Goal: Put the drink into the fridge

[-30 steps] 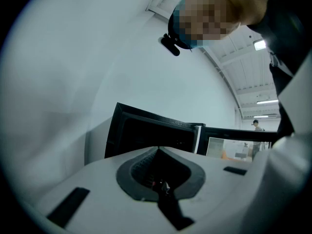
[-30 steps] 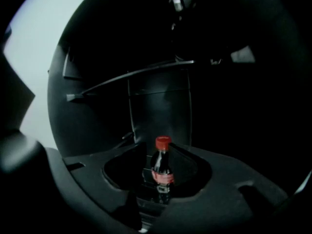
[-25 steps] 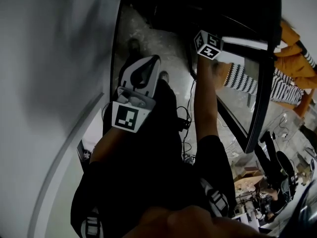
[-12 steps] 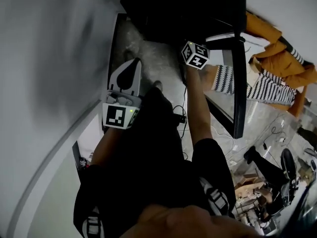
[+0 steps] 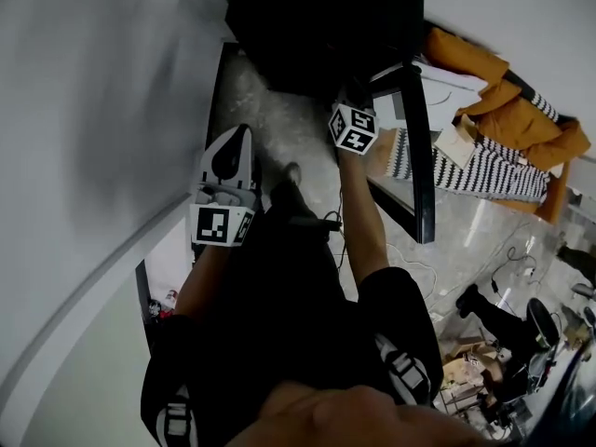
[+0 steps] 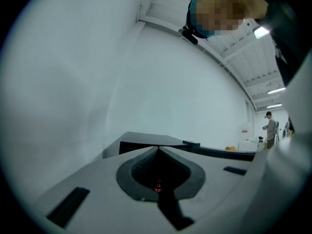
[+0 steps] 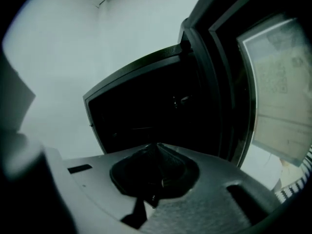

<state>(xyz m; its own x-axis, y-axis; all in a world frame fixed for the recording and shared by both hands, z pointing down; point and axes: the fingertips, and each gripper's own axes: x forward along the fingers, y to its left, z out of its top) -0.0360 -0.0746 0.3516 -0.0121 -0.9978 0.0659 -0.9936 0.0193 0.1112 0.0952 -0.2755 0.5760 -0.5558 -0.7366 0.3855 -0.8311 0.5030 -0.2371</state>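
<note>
Rising up and back from the fridge [image 5: 317,26], to judge by the head view. Shows fridge and door [image 5: 419,156] smaller there than a second ago, the door more edge-on, and more of the orange coat [image 5: 503,110] and striped cloth [image 5: 475,170] in sight beyond it. Carries both hands up along with that, the right one drawn back from the door's top edge toward the body.

Keeps the door open all the same. Looks past the right gripper [image 7: 157,145] straight into the dark cabinet, with the glass pane off to the right.

Has the right gripper closed on nothing, tips pressed together in its own view. Holds the left gripper [image 6: 157,149] the same way: tips meeting, empty, aimed about level at a bare wall [image 6: 170,82], with the fridge top low in that view.

Finds no drink anywhere: not between either pair of jaws, not on the floor [image 5: 279,110], not elsewhere in the head view. Cannot make out shelves or contents inside the fridge, too dark for that. Suggests, as a judgement only, that the drink already sits inside and that the placing step is over.

Leaves, most likely, just the door to swing shut. Calls for a push on the frame with closed tips rather than on the glass, and for keeping clear of the coat and cloth lying just past the door.
</note>
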